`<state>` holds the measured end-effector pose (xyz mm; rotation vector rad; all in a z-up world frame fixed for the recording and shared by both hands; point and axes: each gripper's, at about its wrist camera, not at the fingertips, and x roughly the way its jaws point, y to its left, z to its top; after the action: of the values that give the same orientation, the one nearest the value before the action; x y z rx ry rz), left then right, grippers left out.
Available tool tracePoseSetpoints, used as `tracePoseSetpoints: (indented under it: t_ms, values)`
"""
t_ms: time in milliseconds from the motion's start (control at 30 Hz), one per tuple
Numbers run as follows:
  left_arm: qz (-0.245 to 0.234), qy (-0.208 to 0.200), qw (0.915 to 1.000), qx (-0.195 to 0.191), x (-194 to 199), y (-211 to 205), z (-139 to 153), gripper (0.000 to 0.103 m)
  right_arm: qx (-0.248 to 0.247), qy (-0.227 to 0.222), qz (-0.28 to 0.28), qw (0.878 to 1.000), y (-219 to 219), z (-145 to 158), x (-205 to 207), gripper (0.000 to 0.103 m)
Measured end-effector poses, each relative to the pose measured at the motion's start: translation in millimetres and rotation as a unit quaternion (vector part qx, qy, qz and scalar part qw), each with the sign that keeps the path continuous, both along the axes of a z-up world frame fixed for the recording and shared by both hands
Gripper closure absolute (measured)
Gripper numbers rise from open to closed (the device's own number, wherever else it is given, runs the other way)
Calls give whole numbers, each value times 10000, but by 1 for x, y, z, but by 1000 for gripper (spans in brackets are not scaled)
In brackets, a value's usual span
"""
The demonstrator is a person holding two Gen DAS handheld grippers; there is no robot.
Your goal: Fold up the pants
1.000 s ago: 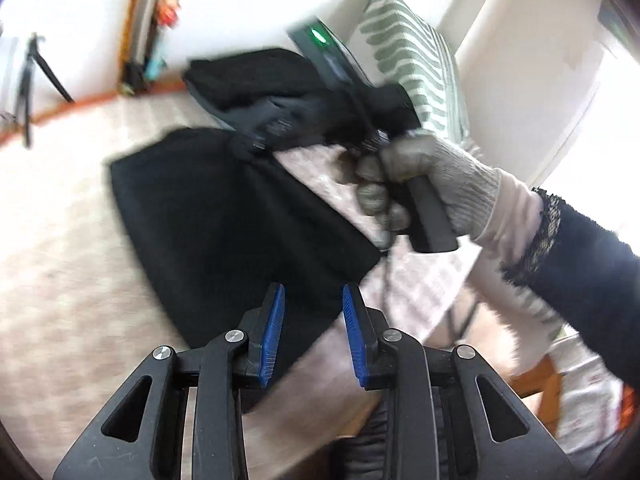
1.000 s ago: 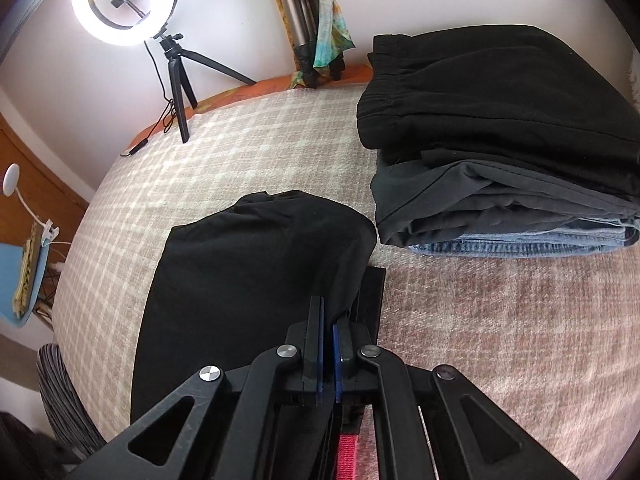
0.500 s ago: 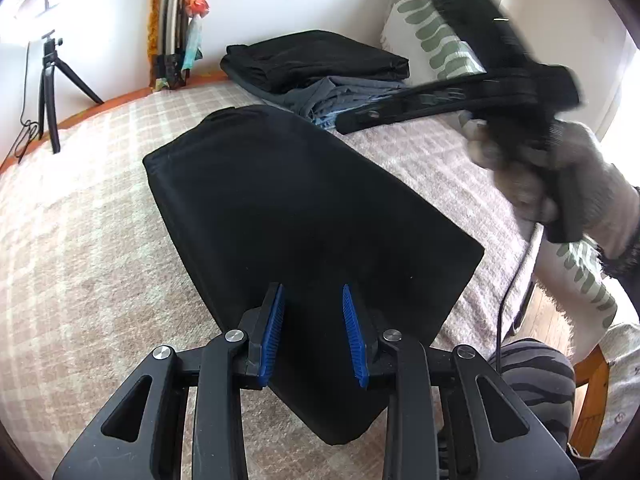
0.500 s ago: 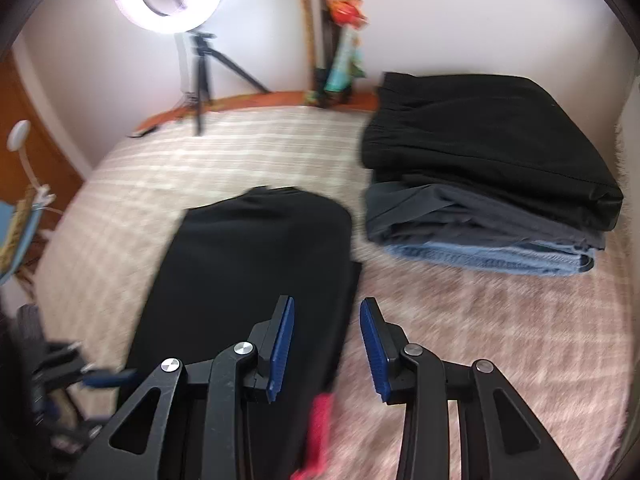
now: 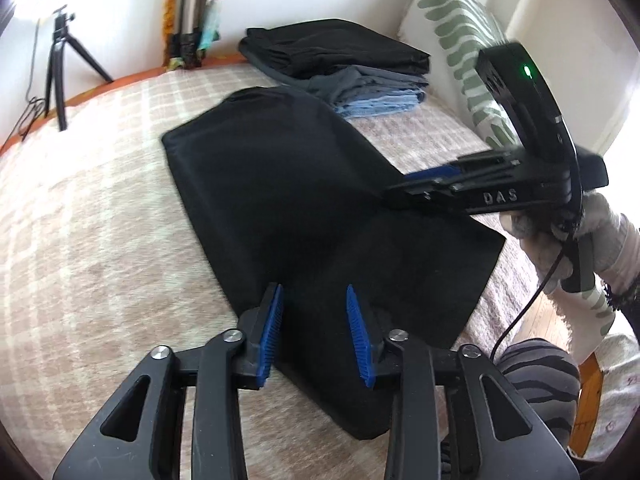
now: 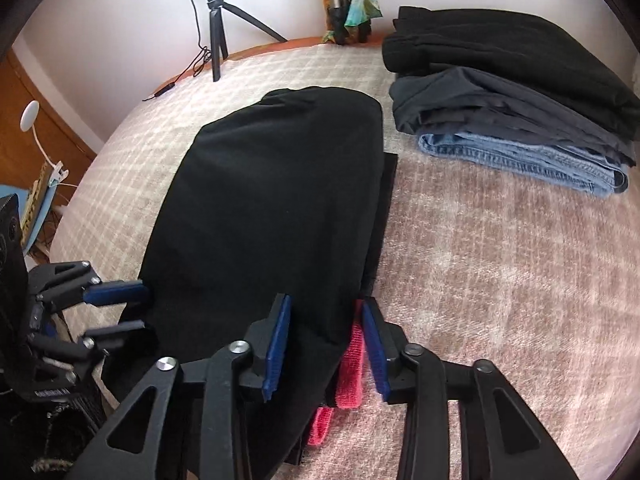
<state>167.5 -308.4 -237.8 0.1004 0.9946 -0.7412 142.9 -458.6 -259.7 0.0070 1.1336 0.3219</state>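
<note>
Black pants (image 5: pixel 288 200) lie folded lengthwise on the plaid bed cover, also seen in the right wrist view (image 6: pixel 264 208). My left gripper (image 5: pixel 314 330) is open and empty, low over the near end of the pants. My right gripper (image 6: pixel 326 344) is open over the near right edge of the pants, with a red strap (image 6: pixel 352 364) between its fingers. The right gripper also shows in the left wrist view (image 5: pixel 424 184) over the pants' right side. The left gripper shows in the right wrist view (image 6: pixel 116 308) at the pants' left edge.
A stack of folded pants, black over blue jeans (image 6: pixel 516 108), sits at the back right; it also shows in the left wrist view (image 5: pixel 344 68). A striped pillow (image 5: pixel 460 40) leans behind it. A ring light on a tripod (image 6: pixel 214 28) stands at the far bed edge.
My right gripper opened, let go of the pants and drew back to their near right edge. The pants now lie flat. My left gripper moved in over their near end.
</note>
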Motion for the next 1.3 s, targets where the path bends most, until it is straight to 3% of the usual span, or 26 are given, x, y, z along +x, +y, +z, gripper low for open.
tracePoseSetpoints:
  t_ms: [67,100,133,367,700,800,1033,1200,1300]
  values:
    - [50,10,10000,-5,4,4,3,59,-90,31,-60,9999,-2,-2,1,42]
    - [151,-16,9999,16,8,7,5,48,-112,52,-90,9999,-4,-2,3,38]
    - [216,-6,9998,-6,11,10,6,44,-81,93,-131,9998,-7,-3,5,35]
    - [805,964,9886,-827,49,38,-4,44,981,467,-66,9941,-29,-12,15,34]
    - [1054,1442,9791,-970,68,45,-29,44,1583,691,148,9849,-37,-17,31,26]
    - [1016,1337,9810,-969,68,44,-29,45,1571,613,229,9854,-36,-16,28,23]
    - [937,1210,9851,-784,66,38,-27,47,1025,78,359,9941,-17,-13,23,21]
    - [912,1097,9873,-699,64,31,-27,47,1035,116,415,9937,-17,-13,28,21]
    - [907,1074,9874,-730,64,31,-27,47,937,97,568,9939,-11,-14,33,27]
